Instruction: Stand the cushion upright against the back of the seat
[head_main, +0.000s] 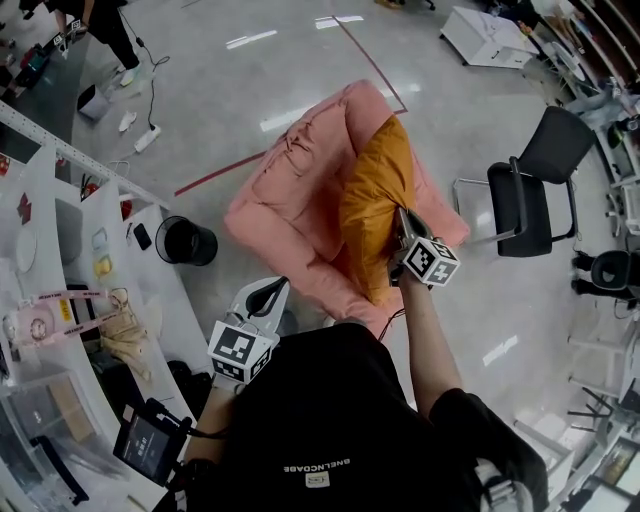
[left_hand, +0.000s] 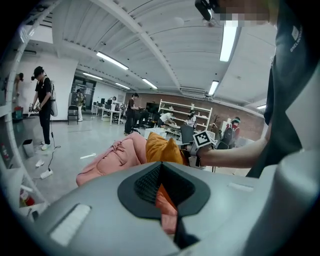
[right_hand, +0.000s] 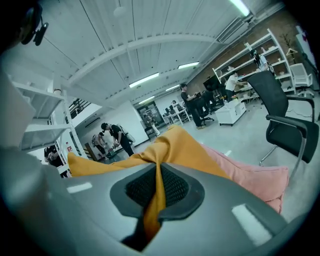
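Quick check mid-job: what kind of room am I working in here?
Probably an open-plan lab or workshop office: a polished floor marked with a tape line, a black office chair, and white shelving racks with people working nearby.

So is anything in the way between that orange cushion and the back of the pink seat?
Nothing visible. The right gripper is shut on a fold of the cushion and holds it over the seat. The pink fabric around it is bare; no other object lies on it.
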